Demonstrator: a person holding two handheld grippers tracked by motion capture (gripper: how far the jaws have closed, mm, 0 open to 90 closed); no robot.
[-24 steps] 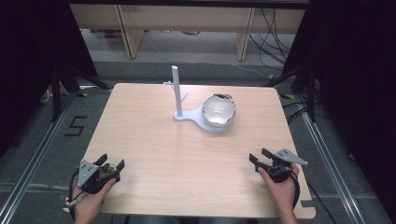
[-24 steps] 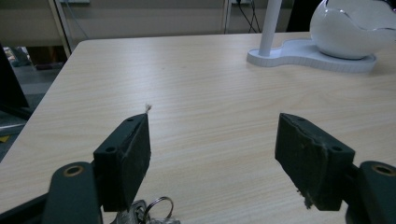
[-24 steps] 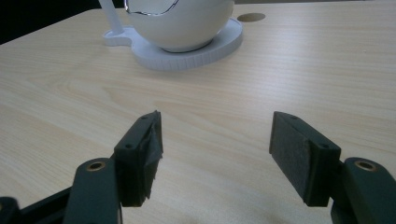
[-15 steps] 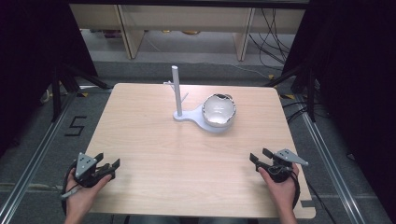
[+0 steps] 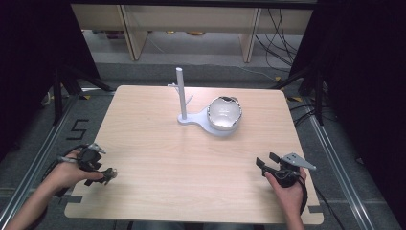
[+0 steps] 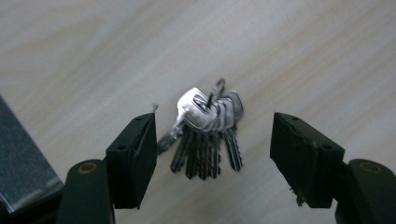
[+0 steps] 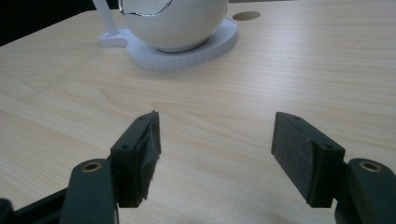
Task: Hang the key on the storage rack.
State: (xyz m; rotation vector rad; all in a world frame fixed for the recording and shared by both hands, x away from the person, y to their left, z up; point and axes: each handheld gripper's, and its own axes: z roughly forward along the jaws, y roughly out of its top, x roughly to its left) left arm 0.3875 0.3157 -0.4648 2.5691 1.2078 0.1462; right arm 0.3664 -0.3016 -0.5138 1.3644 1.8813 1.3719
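**Left tongs wide over the keys, nothing gripped**

In the left gripper view I look straight down between my jaws at a bunch of keys [image 6: 205, 133] lying flat on the wooden table [image 6: 303, 56]. The keys fan out below their ring [image 6: 215, 88], in the middle of the frame. My left gripper [image 6: 212, 161] stands wide open: the keys lie in the gap between the jaws, nearer the left one, and neither pad presses on them.

In the high view I see the left gripper [image 5: 98, 165] at the lower left of the frame, close to the table's left edge, held in a hand [image 5: 67, 172]. The keys themselves are too small for me to pick out there.

The right gripper [image 5: 268, 163] sits at the lower right of the high view, over bare wood. In its own view the right gripper [image 7: 215, 154] is also wide open with nothing between the jaws. Up ahead, at the top of that frame, stands a white bowl [image 7: 177, 23] on a white stand [image 7: 205, 46]; in the high view the stand's upright post [image 5: 181, 93] rises just left of the bowl, above the middle of the table.
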